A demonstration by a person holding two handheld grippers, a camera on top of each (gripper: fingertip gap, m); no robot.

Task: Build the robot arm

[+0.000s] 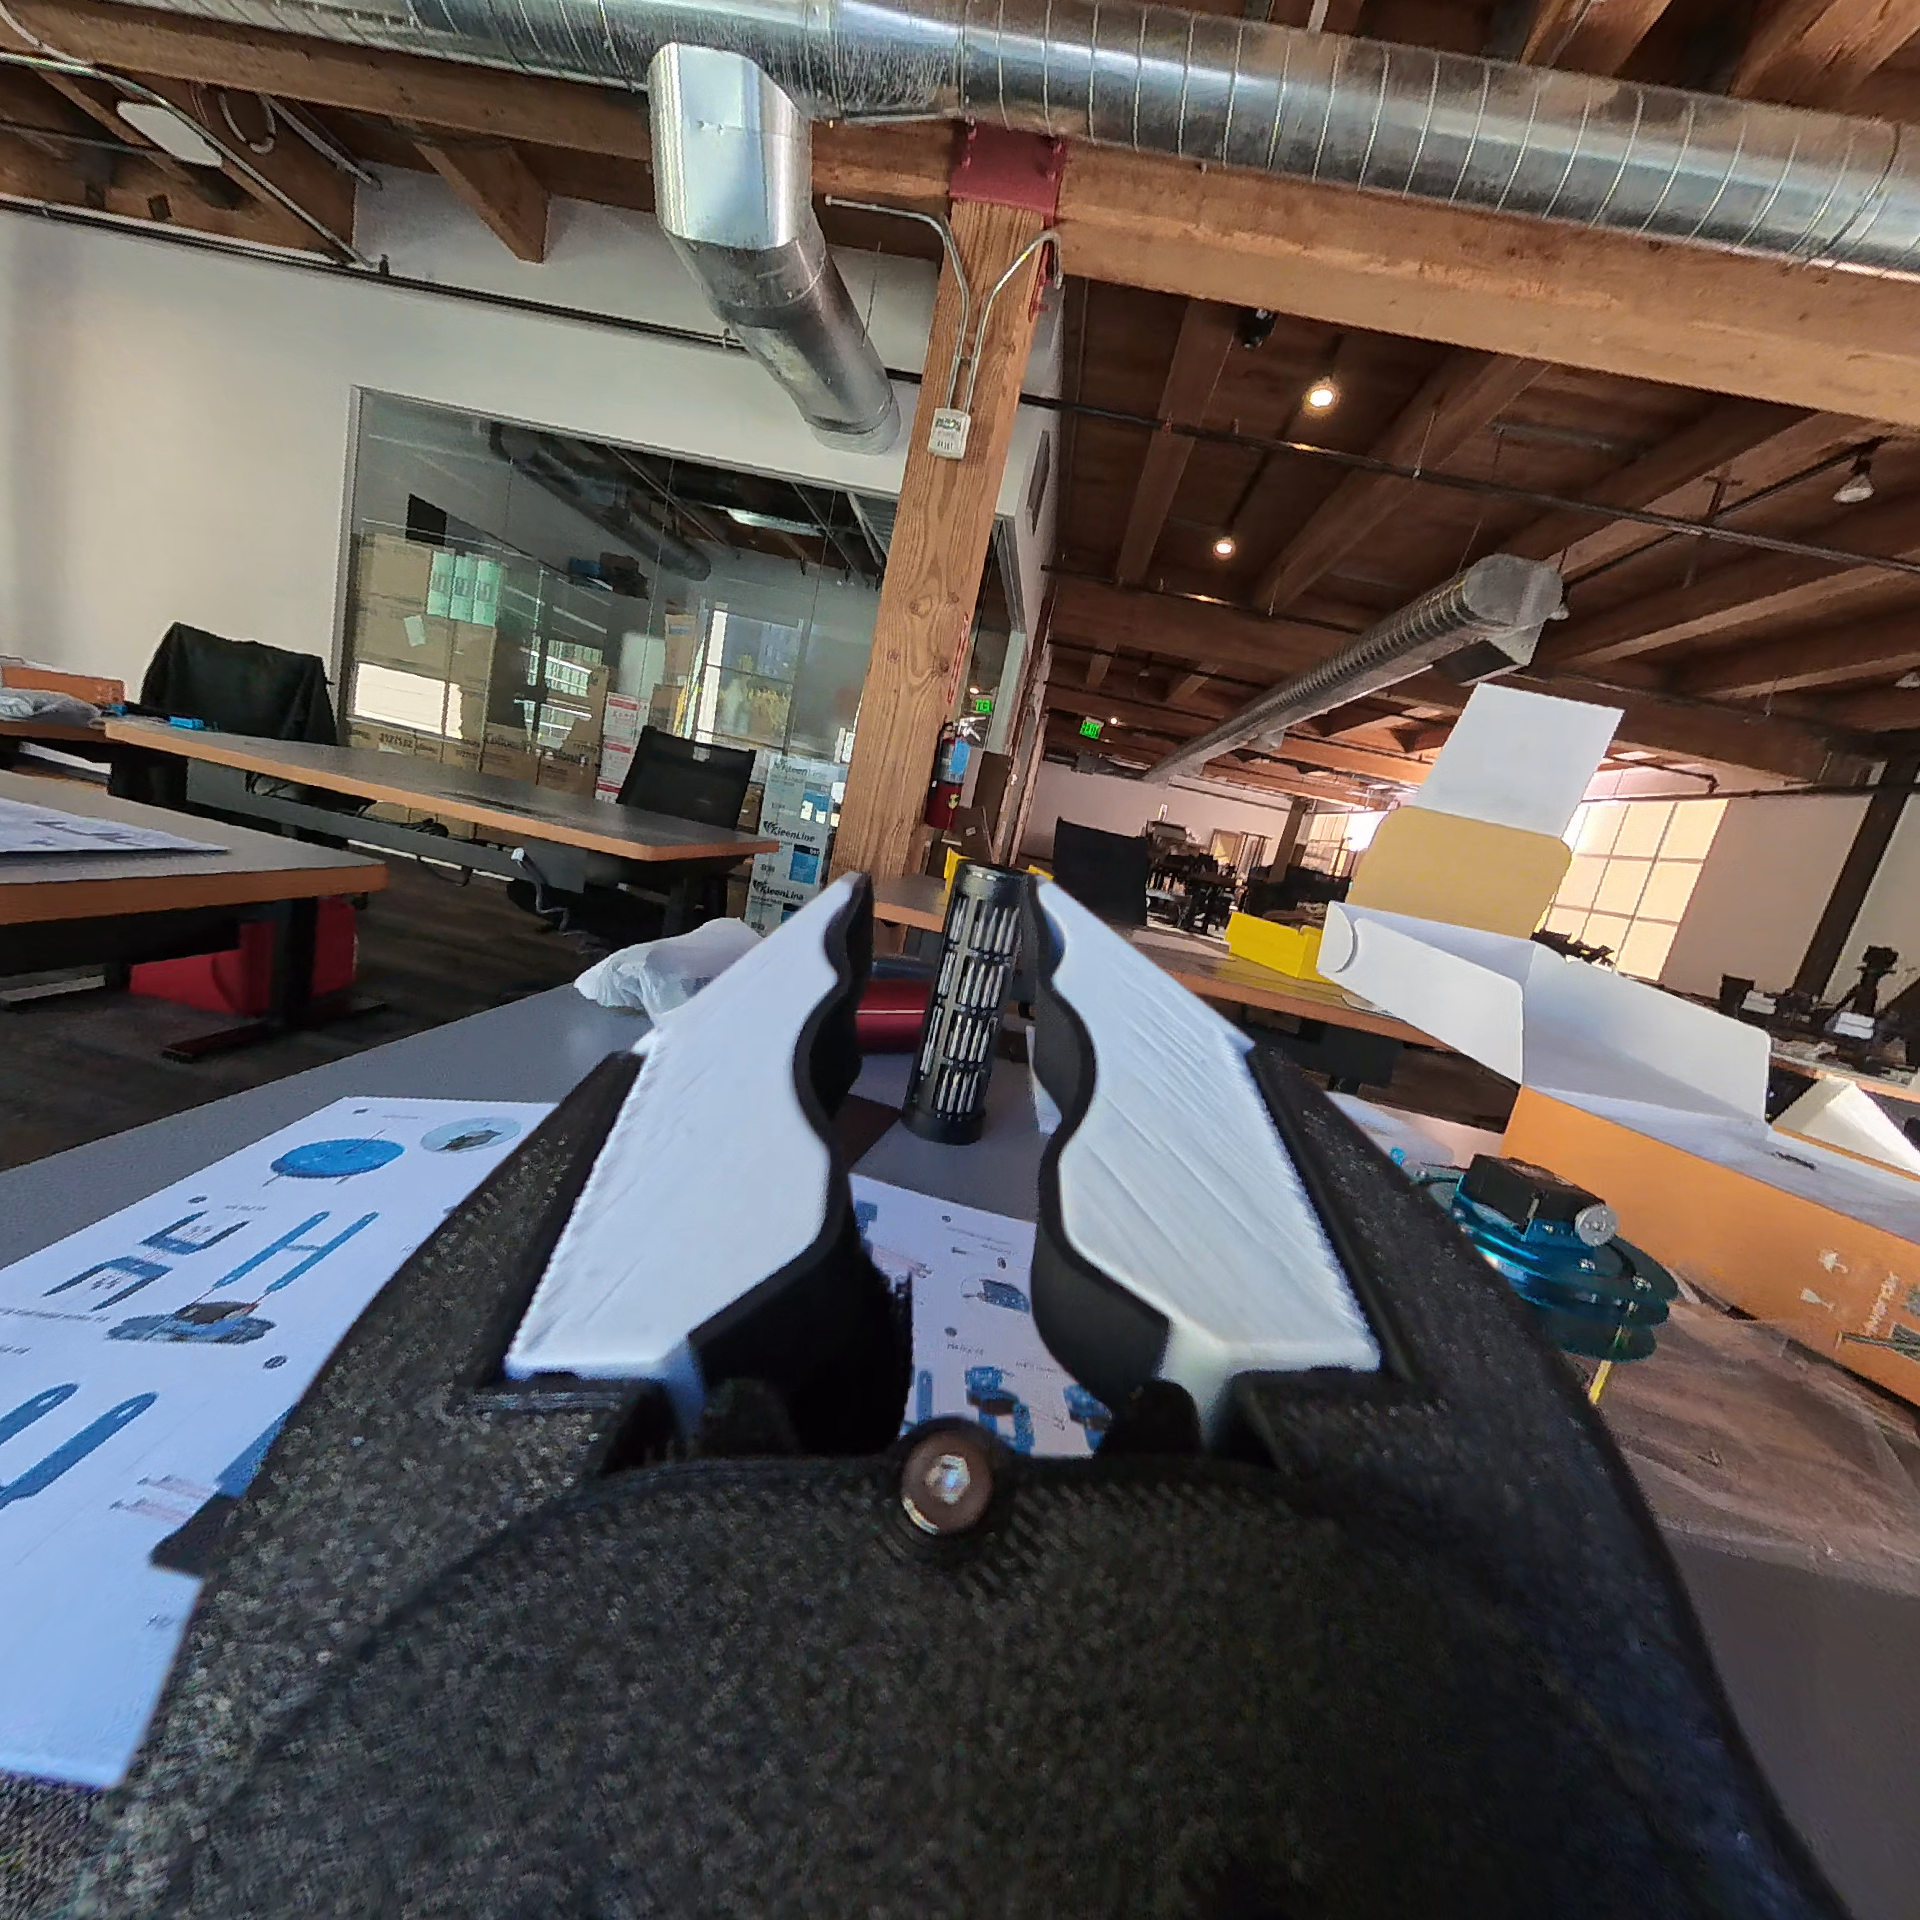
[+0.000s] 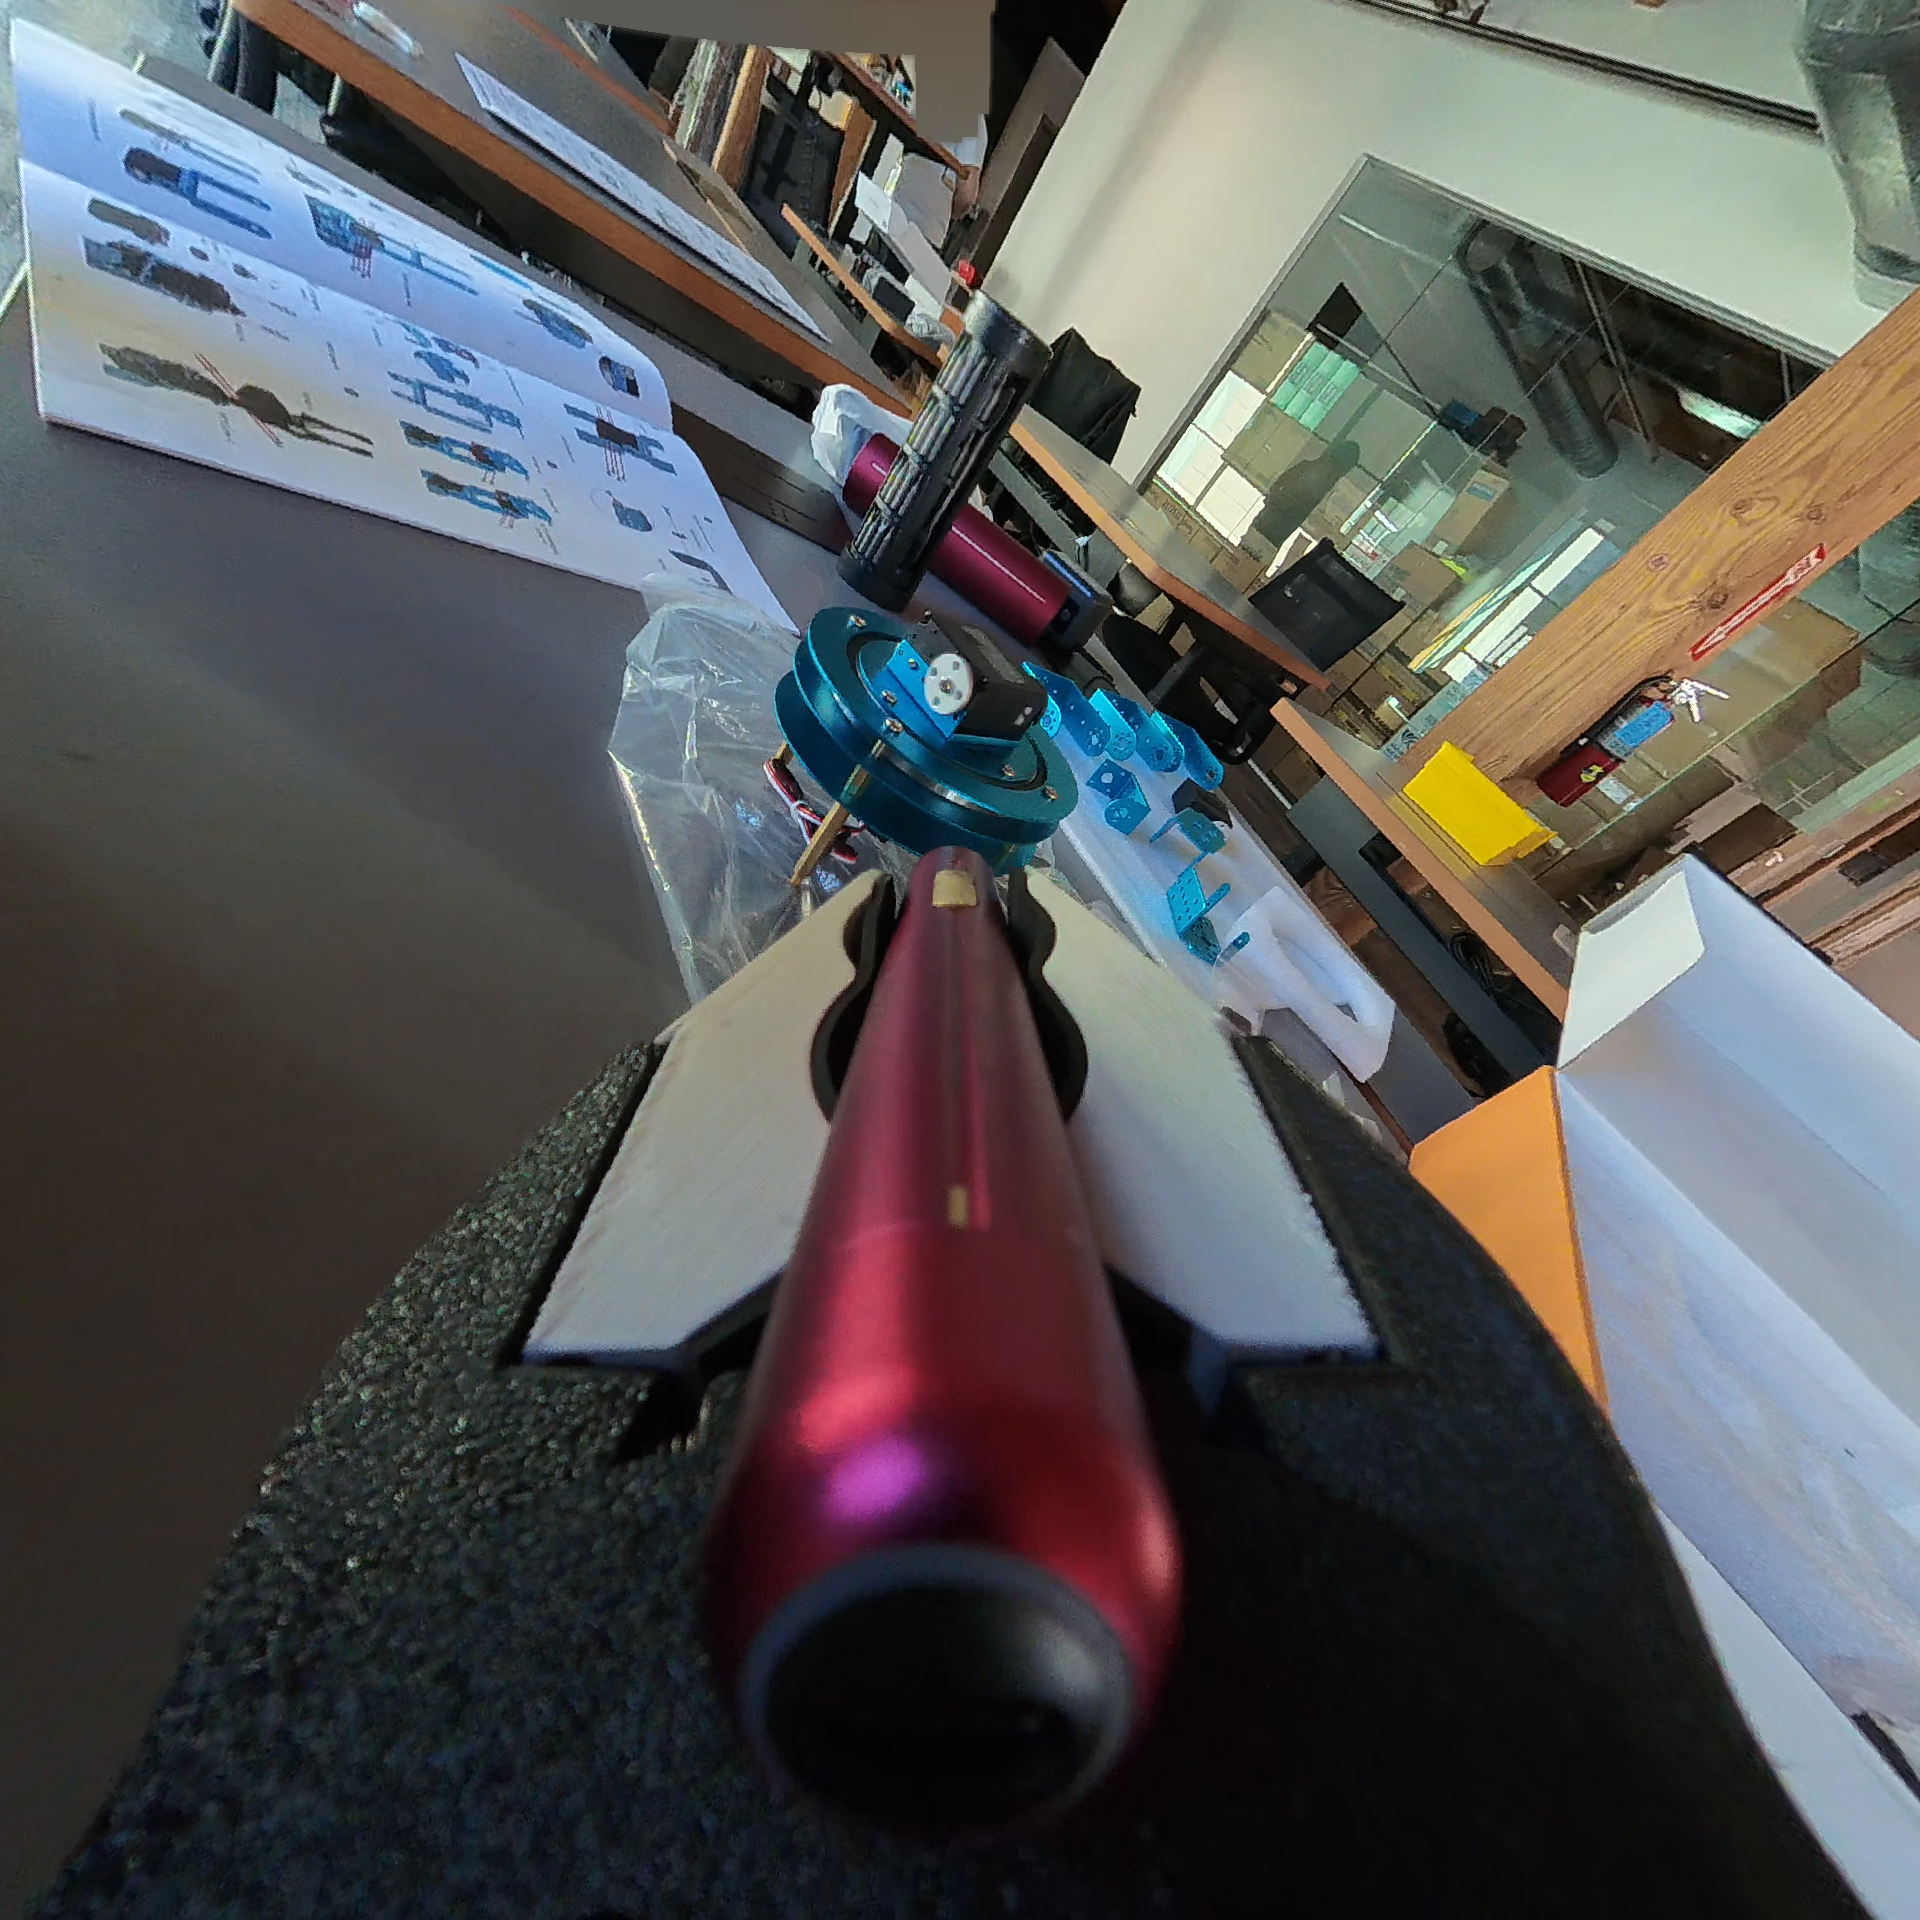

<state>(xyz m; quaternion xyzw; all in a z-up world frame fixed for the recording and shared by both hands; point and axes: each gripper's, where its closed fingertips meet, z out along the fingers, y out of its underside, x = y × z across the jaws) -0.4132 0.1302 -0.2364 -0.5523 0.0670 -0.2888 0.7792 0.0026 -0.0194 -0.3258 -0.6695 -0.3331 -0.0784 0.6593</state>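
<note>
2 fingers of the right gripper are being pinched around a smooth, rigid red tool handle above the table; mid-barrel looks safest. Left gripper is being held spread, framing an upright black bit holder.

I see converted warehouse used as robotics workshop-office. Exposed timber beams, spiral metal ductwork, wooden post with fire extinguisher. Long work tables, office chairs. Glass-walled storeroom stacked with cartons. On my bench: assembly instruction sheets, blue anodised brackets, turntable base with servo.
</note>
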